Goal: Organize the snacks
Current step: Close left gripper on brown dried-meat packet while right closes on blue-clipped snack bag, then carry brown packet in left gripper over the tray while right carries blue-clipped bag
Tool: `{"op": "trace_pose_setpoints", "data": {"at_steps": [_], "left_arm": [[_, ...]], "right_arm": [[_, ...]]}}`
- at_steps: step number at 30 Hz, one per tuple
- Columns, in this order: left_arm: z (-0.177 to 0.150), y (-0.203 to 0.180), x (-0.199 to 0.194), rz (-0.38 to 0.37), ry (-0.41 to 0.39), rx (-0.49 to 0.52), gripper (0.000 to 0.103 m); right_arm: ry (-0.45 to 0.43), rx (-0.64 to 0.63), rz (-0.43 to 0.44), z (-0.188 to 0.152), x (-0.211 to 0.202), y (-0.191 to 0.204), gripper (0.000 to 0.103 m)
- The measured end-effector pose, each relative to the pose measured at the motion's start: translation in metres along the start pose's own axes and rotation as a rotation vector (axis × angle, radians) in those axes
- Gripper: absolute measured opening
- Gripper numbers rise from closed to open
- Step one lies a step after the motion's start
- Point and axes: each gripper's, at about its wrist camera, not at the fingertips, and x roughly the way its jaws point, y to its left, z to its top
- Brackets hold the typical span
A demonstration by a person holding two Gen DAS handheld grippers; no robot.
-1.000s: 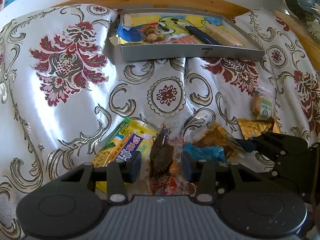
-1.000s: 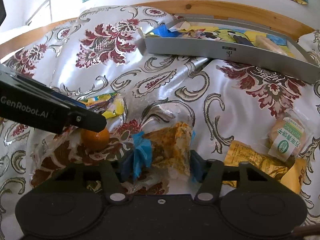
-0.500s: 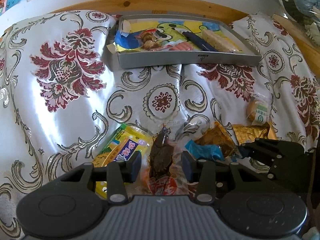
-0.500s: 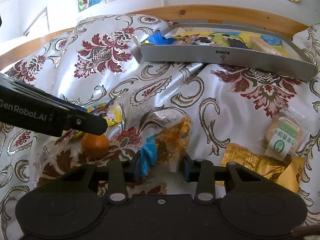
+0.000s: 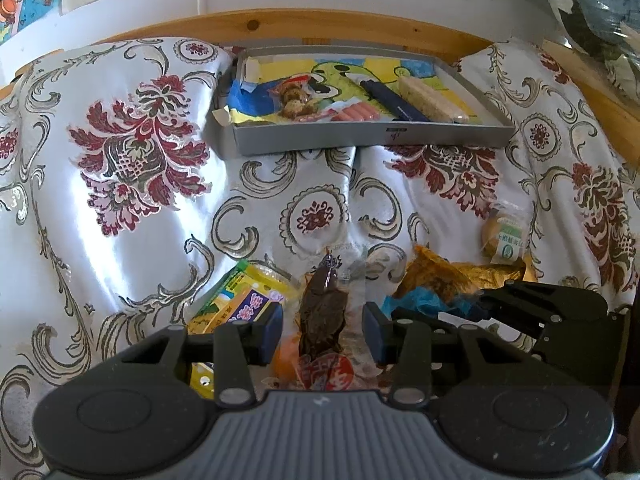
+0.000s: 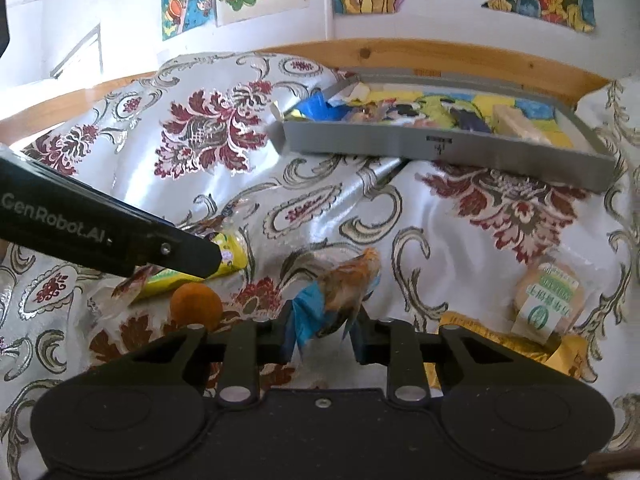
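Note:
A grey tray (image 5: 360, 140) of snacks rests at the far side of the flowered cloth, also in the right wrist view (image 6: 440, 148). My left gripper (image 5: 322, 332) has its jaws close on either side of a brown snack packet (image 5: 322, 312), which fills the narrow gap. My right gripper (image 6: 322, 336) is shut on an orange and blue packet (image 6: 344, 284) that tilts up off the cloth. In the left wrist view that packet (image 5: 432, 284) shows beside the right gripper's black body (image 5: 552, 316).
A yellow packet (image 5: 244, 300) lies left of the brown one, under the left gripper's finger (image 6: 180, 254). An orange ball (image 6: 196, 306) sits beside it. A round biscuit packet (image 6: 548, 300) and a gold packet (image 6: 500, 344) lie at the right. A wooden rail (image 5: 320, 28) runs behind the tray.
My right gripper's jaws have closed onto the orange and blue packet and lifted it. The left gripper's gap has not changed; its view has tilted up a little.

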Motion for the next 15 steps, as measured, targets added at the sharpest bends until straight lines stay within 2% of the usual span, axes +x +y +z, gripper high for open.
{"op": "trace_pose_setpoints", "data": {"at_steps": [10,15], "left_arm": [[0.003,-0.010,-0.015,0.004,-0.032,-0.003,0.047],[0.012,-0.015,-0.021,0.007,-0.067,-0.007,0.047]], "right_arm": [[-0.039,-0.010,-0.016,0.006,-0.014,0.000,0.025],[-0.091,-0.001,-0.030,0.016,-0.028,-0.004,0.025]]}}
